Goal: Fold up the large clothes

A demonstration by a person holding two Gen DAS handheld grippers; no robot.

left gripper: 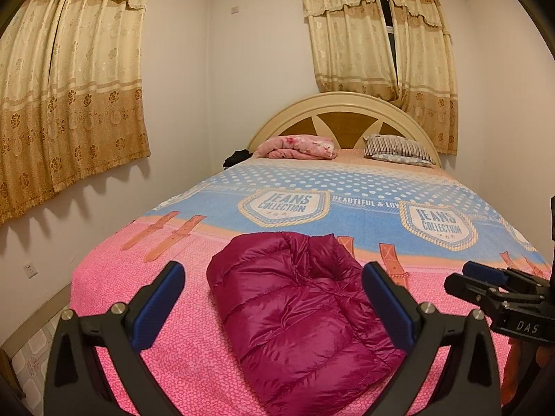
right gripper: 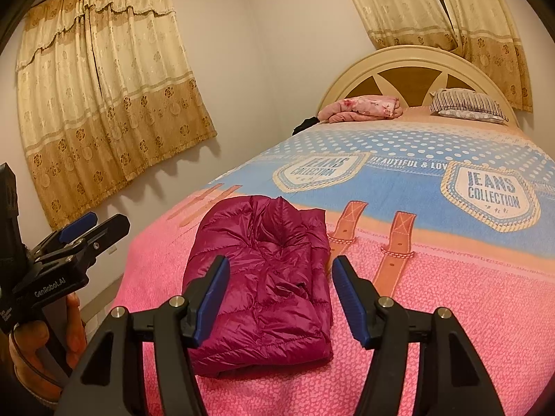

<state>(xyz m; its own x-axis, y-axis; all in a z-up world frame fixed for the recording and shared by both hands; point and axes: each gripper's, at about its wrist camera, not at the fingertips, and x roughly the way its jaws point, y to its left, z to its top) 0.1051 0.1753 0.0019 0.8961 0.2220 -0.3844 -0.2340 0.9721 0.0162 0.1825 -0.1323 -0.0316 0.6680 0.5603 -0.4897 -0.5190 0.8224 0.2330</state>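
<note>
The magenta puffer jacket (left gripper: 305, 315) lies folded into a thick, glossy, quilted bundle on the pink end of the bedspread (left gripper: 166, 346), just ahead of my fingers. My left gripper (left gripper: 274, 298) stands open and empty, the jacket framed between its blue pads. My right gripper (right gripper: 281, 294) is open too, the bundle nearer its left finger.

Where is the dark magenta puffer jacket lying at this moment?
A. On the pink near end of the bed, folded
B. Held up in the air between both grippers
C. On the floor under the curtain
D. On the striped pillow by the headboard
A: the puffer jacket lies folded into a compact bundle on the pink part of the bedspread, and neither gripper touches it.
</note>
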